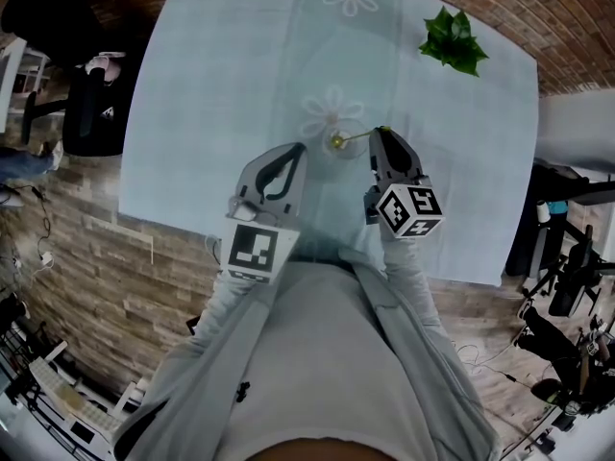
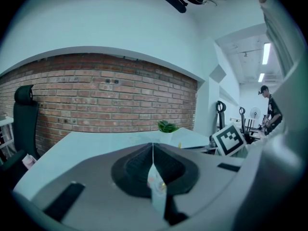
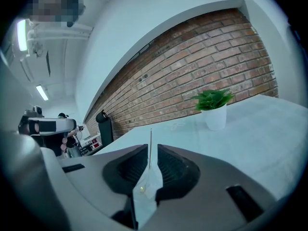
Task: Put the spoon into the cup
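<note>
A clear glass cup (image 1: 327,154) stands on the pale blue tablecloth (image 1: 221,84), just beyond both grippers. The gold spoon (image 1: 356,138) has its bowl inside the cup, and its thin handle slants right to the tip of my right gripper (image 1: 380,134). In the right gripper view the jaws (image 3: 150,150) stand almost together, with a thin upright strip, the spoon handle (image 3: 150,137), between them; the cup is hidden there. My left gripper (image 1: 298,150) hovers left of the cup. Its jaws (image 2: 153,150) are pressed together on nothing.
A small potted plant (image 1: 452,41) stands at the table's far right, also seen as the plant (image 2: 167,127) and the plant (image 3: 214,107). A black chair (image 1: 86,113) stands left of the table. Brick wall lies beyond, and cables and stands are on the floor at right.
</note>
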`<state>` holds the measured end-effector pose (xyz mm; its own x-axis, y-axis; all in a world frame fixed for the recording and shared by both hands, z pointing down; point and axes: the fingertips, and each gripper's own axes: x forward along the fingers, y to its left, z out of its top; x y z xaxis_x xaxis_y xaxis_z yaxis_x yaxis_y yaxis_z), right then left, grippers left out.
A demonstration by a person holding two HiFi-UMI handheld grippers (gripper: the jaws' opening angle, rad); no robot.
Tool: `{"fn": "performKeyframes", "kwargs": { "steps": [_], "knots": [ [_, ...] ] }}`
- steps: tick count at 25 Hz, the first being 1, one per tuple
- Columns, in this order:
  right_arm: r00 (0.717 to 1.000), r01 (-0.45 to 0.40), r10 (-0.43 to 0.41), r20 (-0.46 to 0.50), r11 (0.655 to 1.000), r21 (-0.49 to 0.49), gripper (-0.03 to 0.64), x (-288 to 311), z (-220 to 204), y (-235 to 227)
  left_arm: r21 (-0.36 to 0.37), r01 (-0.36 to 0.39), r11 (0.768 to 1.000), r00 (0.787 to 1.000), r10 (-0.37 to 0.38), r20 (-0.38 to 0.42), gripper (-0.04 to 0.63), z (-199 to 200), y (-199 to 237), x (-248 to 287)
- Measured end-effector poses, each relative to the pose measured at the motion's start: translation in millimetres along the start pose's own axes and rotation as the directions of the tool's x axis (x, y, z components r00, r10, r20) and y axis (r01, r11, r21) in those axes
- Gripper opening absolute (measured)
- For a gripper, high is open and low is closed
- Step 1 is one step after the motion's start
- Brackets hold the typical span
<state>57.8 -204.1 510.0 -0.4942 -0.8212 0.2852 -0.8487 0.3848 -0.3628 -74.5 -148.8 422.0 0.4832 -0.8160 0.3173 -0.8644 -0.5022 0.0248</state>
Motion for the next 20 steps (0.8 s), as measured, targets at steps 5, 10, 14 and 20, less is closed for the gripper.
{"fn": "performKeyframes", "kwargs": {
  "steps": [5,10,14,20],
  "knots": [
    [0.999,-0.011,0.012,-0.04,1.0,0.013,0.109,-1,-8,0,0.008,-0.003,1.0,1.0,0.003,0.007,0.02,3,-2,-2],
    [0.999,-0.009,0.009,-0.037,1.0,0.017,0.109,-6,-9,-2,0.03,0.003,1.0,1.0,-0.004,0.013,0.02,3,-6,-3],
    [0.999,-0.016,0.017,-0.043,1.0,0.011,0.109,-8,-8,0,0.005,-0.004,1.0,1.0,0.004,0.011,0.02,6,-9,-5],
    [0.999,-0.022,0.021,-0.043,0.999,-0.029,0.109,-18,-1,4,0.045,0.011,0.999,0.999,-0.013,0.035,0.02,13,-14,-7]
  ]
}}
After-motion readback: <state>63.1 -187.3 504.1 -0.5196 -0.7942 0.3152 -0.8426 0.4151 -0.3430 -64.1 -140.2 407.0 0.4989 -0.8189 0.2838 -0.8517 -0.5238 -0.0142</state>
